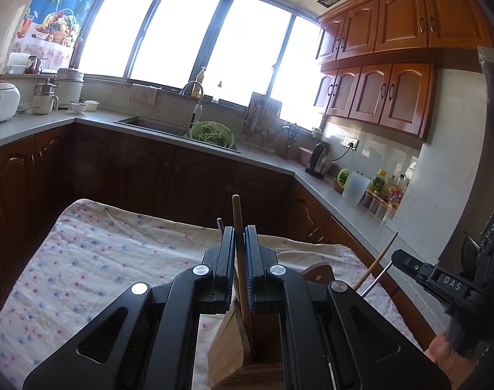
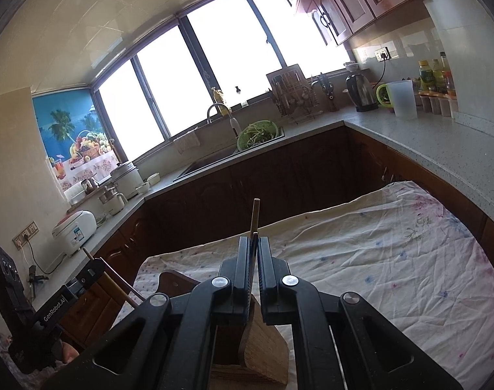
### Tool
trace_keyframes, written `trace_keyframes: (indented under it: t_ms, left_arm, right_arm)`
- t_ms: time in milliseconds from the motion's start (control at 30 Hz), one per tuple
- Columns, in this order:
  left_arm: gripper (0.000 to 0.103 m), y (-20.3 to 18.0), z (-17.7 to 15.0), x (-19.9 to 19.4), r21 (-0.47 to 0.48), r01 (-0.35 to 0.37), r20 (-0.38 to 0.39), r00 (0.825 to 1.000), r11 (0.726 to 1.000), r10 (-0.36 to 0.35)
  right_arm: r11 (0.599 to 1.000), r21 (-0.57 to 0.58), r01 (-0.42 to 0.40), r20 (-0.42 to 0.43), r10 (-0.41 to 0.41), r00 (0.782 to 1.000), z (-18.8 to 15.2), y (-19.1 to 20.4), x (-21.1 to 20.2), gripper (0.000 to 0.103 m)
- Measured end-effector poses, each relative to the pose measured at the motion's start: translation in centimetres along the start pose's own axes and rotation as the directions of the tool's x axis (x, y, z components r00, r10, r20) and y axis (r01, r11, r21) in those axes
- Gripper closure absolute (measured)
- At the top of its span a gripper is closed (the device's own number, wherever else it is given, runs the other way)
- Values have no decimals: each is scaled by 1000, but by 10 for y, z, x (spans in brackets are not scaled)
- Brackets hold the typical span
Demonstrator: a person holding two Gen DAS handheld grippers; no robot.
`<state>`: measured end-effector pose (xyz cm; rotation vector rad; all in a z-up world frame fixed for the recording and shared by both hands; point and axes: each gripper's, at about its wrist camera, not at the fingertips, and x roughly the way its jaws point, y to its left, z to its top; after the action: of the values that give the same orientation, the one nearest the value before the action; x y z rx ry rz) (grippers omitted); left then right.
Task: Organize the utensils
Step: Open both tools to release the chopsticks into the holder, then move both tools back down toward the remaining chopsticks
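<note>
1. Left gripper (image 1: pixel 239 261): jaws narrow, clamped on a wooden chopstick (image 1: pixel 237 227). Stick is near upright, top at 12 o'clock, lower end running down into the wooden utensil holder (image 1: pixel 247 354) at 6 o'clock in the left wrist view.
2. Right gripper (image 2: pixel 253 271): jaws narrow, closed on a thin wooden stick (image 2: pixel 255 217) with a metal rod alongside it. The same holder (image 2: pixel 263 347) sits directly below at 6 o'clock.
3. Step, as I read it: seating utensils into the holder compartments. Can't tell which compartment each goes to, or how deep the lower ends already are.
4. To do it well: keep each stick vertical and lower it straight. Release only once the tip is past the divider, otherwise it tips out over the slanted front wall.
5. Open one gripper at a time. Both work over the same small box; the right gripper shows at 3–4 o'clock in the left view, near.
6. Edges: the holder sits on a floral cloth (image 1: pixel 94 260), which can slide or bunch, so side load on the holder may shift it.
7. The far cloth edge at 12 o'clock drops off toward dark lower cabinets (image 1: pixel 142 175).
8. Open room: cloth is bare at 9–10 o'clock in the left view and 2–3 o'clock in the right view. Retreat upward and outward that way.
</note>
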<state>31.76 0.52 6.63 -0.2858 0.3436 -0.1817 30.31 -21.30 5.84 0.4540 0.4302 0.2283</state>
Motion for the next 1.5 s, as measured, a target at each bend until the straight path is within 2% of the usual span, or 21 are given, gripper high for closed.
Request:
trace_keyframes:
  t_ms: [167,233,300,333,367,400,433,500,567,667,833,1000,1500]
  left_arm:
    - [97,-1,1,1,5,-2,-15,1000,1000,2]
    - [97,0,3,0,3,1,-16,1000,1000,-1]
    - [92,0,5,-3,6,0,-14,1000,1000,0]
    - [89,-1,6,-6,7,-1,-9,1000,1000,1]
    - [75,-1,6,-9,8,-2,-3,1000,1000,3]
    - [52,-1,7,-12,8,-11,6,1000,1000,11]
    - [44,-1,6,-17,7,-20,21,1000,1000,20]
    - [39,-1,6,-24,11,-24,37,999,1000,23]
    - [34,-1,4,-29,13,-30,28,999,999,30]
    - [24,3,0,-40,3,-42,25,999,999,42]
    - [22,9,-10,-59,-21,-47,-11,999,999,47]
    - [16,9,-23,-80,-15,-53,-54,997,998,52]
    - [15,12,-85,-131,-40,-65,-196,979,997,55]
  right_arm:
    - [1000,0,-2,-8,2,1000,1,0,1,98]
    - [1000,3,-8,-10,8,1000,1,0,1,93]
    - [1000,17,-19,-5,19,1000,2,-3,0,90]
    - [999,26,-24,-1,24,1000,3,-4,-2,78]
    - [999,33,-30,5,30,1000,3,-5,-4,63]
    - [999,40,-36,13,36,999,4,-6,-7,55]
    - [998,47,-42,23,41,999,4,-7,-10,47]
    - [998,51,-38,33,37,999,6,-8,-16,44]
    - [997,59,-49,42,47,998,7,-9,-22,26]
    - [997,56,-57,55,54,997,7,-9,-34,16]
    - [997,37,-69,55,67,996,1,-8,-57,10]
    - [997,28,-71,33,71,997,-14,-11,-83,6]
    - [1000,14,14,-76,-12,997,-85,-33,-149,6]
